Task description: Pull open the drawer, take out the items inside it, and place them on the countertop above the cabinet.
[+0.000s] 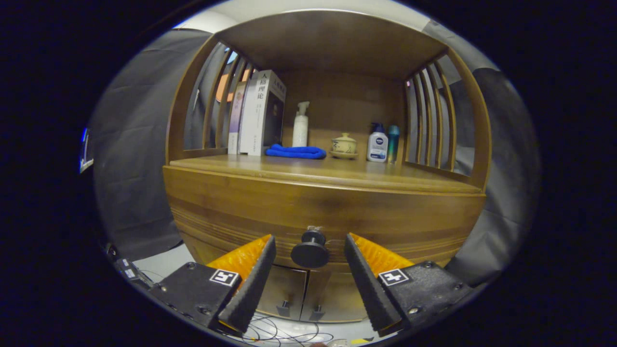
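A wooden cabinet fills the scene, its closed drawer front [328, 212] facing me. A round dark knob [310, 250] sticks out of the drawer's lower middle. My gripper [309, 243] is open, one finger on each side of the knob, with a gap on both sides and neither touching it. The countertop [308, 171] runs just above the drawer. The drawer's contents are hidden.
On the countertop's back stand books [258, 113], a white spray bottle [301, 125], a folded blue cloth [295, 152], a small lidded pot [344, 144], a lotion bottle [377, 143] and a teal bottle [393, 137]. Slatted side rails flank it. Two small lower doors [301, 294] sit beneath the drawer.
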`<state>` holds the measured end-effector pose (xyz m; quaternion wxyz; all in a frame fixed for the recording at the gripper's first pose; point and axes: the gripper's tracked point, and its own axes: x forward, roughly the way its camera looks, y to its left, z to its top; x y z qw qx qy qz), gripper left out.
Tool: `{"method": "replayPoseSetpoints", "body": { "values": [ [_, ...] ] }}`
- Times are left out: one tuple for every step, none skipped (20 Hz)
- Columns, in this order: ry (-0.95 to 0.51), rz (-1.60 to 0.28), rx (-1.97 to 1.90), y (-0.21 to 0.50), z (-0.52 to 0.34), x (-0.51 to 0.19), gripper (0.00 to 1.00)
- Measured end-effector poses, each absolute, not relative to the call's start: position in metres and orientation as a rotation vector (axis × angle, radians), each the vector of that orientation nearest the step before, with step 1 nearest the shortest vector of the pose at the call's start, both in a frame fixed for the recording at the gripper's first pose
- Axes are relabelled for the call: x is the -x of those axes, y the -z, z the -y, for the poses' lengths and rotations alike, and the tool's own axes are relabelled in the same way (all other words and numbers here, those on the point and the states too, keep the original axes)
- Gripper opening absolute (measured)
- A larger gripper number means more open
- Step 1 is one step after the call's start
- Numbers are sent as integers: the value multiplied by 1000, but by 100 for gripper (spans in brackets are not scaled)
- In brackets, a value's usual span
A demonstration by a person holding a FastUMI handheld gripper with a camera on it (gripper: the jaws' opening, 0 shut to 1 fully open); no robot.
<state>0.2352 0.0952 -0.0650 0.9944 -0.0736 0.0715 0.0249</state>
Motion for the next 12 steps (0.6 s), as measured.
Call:
{"method": "replayPoseSetpoints", "body": {
  "values": [
    [-45, -150, 146, 67, -95, -238, 86],
    [-37, -157, 148, 69, -94, -240, 80],
    [-25, -157, 145, 70, -91, -243, 74],
    [-12, -156, 137, 70, -90, -245, 68],
    [-15, -154, 126, 70, -91, -247, 62],
    [-4, -153, 127, 70, -93, -246, 56],
    [5, -151, 137, 71, -91, -247, 50],
    [16, -149, 144, 70, -91, -246, 49],
    [24, -150, 142, 71, -91, -245, 48],
    [30, -152, 134, 71, -91, -245, 48],
    [34, -157, 122, 71, -92, -245, 46],
    [32, -162, 120, 71, -92, -244, 45]
  ]
}}
